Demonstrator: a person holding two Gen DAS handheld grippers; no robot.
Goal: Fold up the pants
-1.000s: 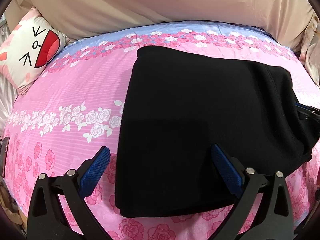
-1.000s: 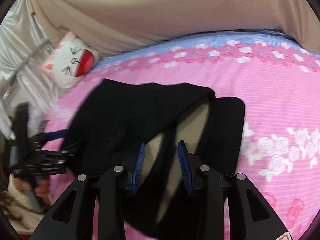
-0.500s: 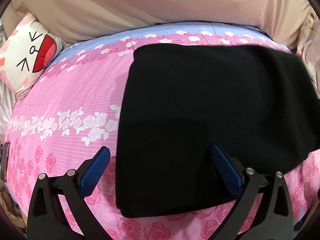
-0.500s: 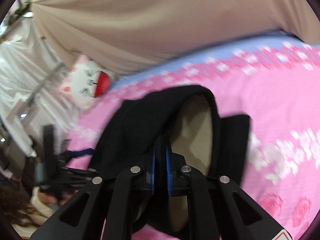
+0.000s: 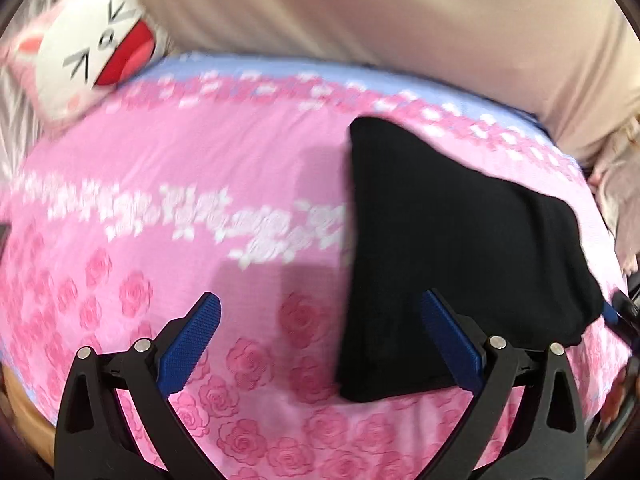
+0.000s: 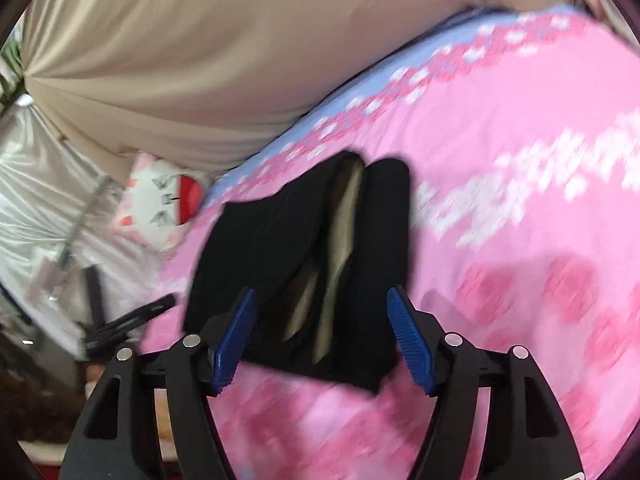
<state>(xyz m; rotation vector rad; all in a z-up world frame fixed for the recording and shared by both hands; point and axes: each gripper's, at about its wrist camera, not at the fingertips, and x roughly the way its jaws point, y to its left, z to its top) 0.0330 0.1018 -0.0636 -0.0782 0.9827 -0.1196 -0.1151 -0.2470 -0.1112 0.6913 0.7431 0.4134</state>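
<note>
A: While the black pants (image 5: 452,248) lie in a folded stack on the pink bed cover (image 5: 248,168), both tools sit at the near edge. Left gripper (image 5: 320,344): fingers spread wide, nothing between them; one finger overlaps the stack's near corner in view, contact not clear.

B: Right gripper (image 6: 320,340)?

A: Its fingers are opening. The near end of the pants (image 6: 304,264) lies between them, but the pads do not press on it. A pale inner lining shows at a gap between the layers there.

B: Risks from here?

A: Judgement only. That gap suggests the layers are not flush; if the right tool pulls away low, a pad could snag the loose edge and drag the top layer open. Soft knit on a soft quilt would slide as one, so a push from either side could skew the stack.

B: Anything nearby to catch?

A: The cat pillow (image 5: 92,44) sits well apart, at the far corner by the beige curtain (image 5: 380,12). Both views are blurred, so fine edges stay uncertain.
</note>
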